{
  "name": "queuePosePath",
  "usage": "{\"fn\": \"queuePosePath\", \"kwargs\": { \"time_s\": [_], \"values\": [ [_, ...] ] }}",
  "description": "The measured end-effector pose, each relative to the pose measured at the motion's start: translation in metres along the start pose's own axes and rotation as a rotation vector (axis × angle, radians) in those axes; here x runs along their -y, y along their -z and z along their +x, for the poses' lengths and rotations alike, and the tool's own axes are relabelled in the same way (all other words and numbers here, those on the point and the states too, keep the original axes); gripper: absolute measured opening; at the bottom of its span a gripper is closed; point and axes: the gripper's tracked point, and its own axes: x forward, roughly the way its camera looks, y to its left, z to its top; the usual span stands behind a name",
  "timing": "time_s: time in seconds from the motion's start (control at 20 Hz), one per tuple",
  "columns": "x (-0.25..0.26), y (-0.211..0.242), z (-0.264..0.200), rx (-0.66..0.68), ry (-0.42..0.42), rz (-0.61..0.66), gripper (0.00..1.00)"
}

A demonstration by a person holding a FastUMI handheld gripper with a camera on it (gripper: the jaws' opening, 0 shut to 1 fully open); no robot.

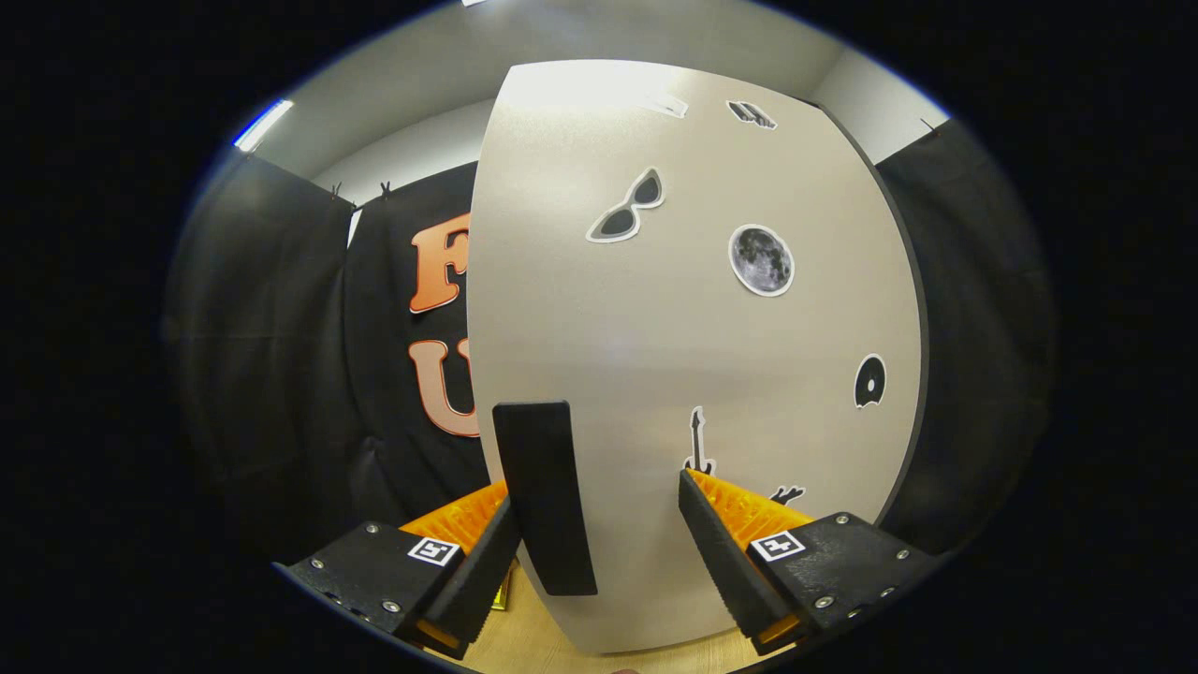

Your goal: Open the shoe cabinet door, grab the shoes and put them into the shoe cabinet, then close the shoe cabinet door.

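The shoe cabinet door (693, 328) is a tall beige panel right in front of me, with several stickers on it. A black vertical handle (546, 496) sits near the door's left edge. My gripper (596, 489) is open, and the handle stands between the fingers. The handle is close against the left finger (487, 562), while the right finger (721, 552) is a wide gap away. I cannot tell whether the door is ajar.
Black cloth walls (271, 374) hang to the left and right of the cabinet. A light wooden surface (533, 651) lies under the fingers, with a small shiny yellowish thing (504, 595) by the left finger.
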Motion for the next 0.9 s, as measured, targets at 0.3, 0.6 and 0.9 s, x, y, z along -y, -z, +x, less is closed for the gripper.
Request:
{"fn": "queuePosePath", "kwargs": {
  "time_s": [0.3, 0.6, 0.9],
  "values": [
    [-0.001, -0.001, 0.006, 0.015, 0.055, -0.041, 0.97],
    [-0.005, -0.004, 0.005, 0.016, 0.059, -0.011, 0.97],
    [-0.006, -0.014, -0.027, 0.024, 0.044, -0.009, 0.97]
  ]
}}
